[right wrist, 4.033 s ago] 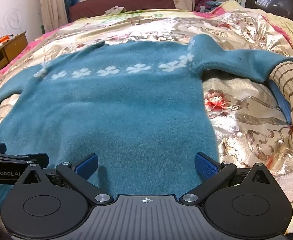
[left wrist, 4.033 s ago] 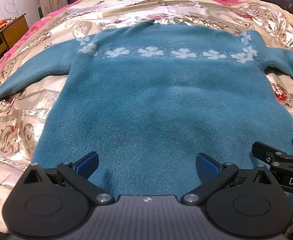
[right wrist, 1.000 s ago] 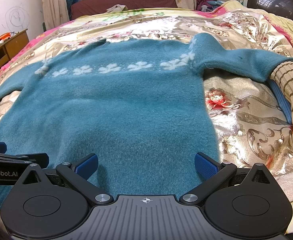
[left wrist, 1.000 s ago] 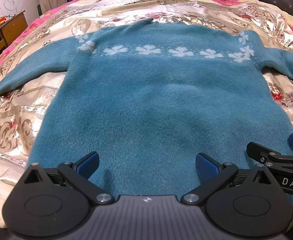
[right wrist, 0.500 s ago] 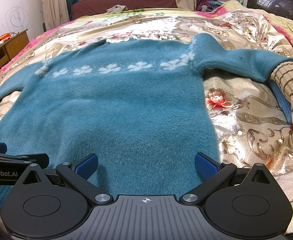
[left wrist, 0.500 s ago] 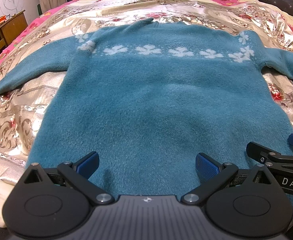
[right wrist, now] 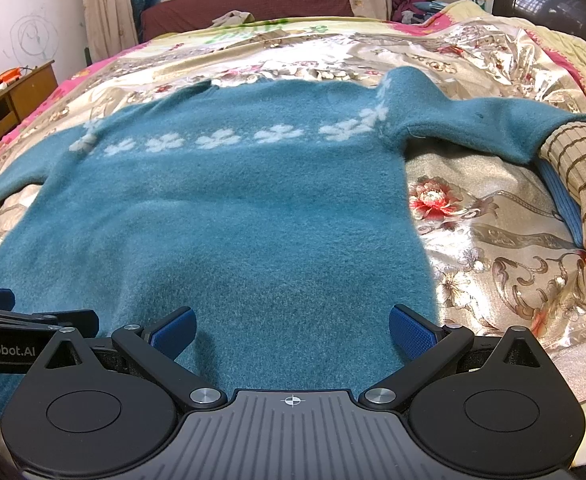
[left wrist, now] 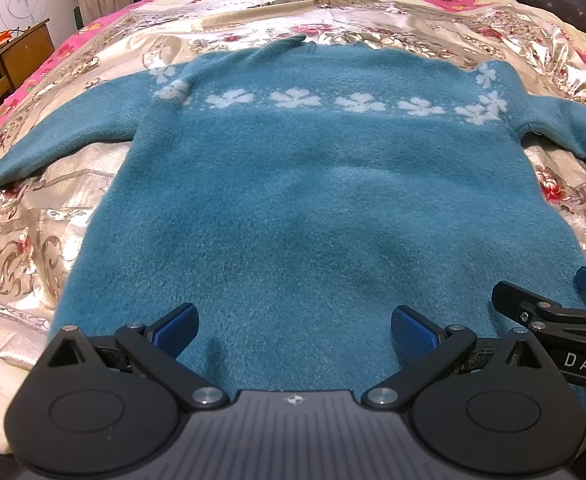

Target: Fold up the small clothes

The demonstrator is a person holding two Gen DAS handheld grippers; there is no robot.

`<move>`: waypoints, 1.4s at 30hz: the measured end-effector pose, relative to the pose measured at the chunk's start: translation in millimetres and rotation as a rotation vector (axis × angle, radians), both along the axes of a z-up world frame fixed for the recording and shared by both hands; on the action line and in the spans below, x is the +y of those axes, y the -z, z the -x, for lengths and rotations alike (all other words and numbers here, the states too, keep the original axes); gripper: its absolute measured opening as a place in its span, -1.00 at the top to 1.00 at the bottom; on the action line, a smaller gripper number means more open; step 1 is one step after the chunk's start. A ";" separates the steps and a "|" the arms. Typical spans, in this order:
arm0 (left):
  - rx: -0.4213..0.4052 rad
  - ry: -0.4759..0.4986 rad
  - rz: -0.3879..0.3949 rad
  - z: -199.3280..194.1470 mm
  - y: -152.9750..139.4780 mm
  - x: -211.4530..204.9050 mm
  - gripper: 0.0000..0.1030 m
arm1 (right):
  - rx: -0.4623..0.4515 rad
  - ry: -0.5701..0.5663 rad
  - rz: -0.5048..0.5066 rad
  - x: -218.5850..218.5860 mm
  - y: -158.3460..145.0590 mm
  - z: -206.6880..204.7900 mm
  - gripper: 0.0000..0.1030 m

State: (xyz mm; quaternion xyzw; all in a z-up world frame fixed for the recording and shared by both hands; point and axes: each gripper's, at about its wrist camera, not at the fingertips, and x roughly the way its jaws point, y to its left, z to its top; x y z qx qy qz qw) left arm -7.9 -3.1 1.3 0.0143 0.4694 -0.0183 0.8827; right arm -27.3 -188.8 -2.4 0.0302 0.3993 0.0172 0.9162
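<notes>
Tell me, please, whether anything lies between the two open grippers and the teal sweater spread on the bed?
Nothing visible does. The left gripper and right gripper hang open over the hem of the teal sweater, with only bare knit between their fingers. The striped folded garment sits off to the right, by the sleeve end.

We see a teal-blue fuzzy sweater (left wrist: 317, 208) with a row of white flower shapes (left wrist: 359, 102) across its chest and onto both shoulders. It lies on a shiny bedspread (right wrist: 505, 264) in gold and cream, patterned with scrolls and red-pink blossoms, edged in bright pink with small flowers at the left side (left wrist: 25, 92). Beside the right sleeve sits a beige garment with thin brown stripes (right wrist: 585, 168) over a ribbed blue piece (right wrist: 561, 204). Both grippers, the left (left wrist: 295, 330) and the right (right wrist: 292, 328), are black with blue textured pads (right wrist: 411, 334). Behind the bed we note a maroon sofa (right wrist: 253, 2), cream floral curtains (right wrist: 105, 4) and a brown wooden desk (right wrist: 13, 96).
</notes>
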 end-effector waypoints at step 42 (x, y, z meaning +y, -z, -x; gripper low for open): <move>-0.095 0.151 -0.033 -31.4 -28.5 -39.6 -1.00 | -0.123 0.188 -0.185 -62.5 -23.3 -6.6 -0.80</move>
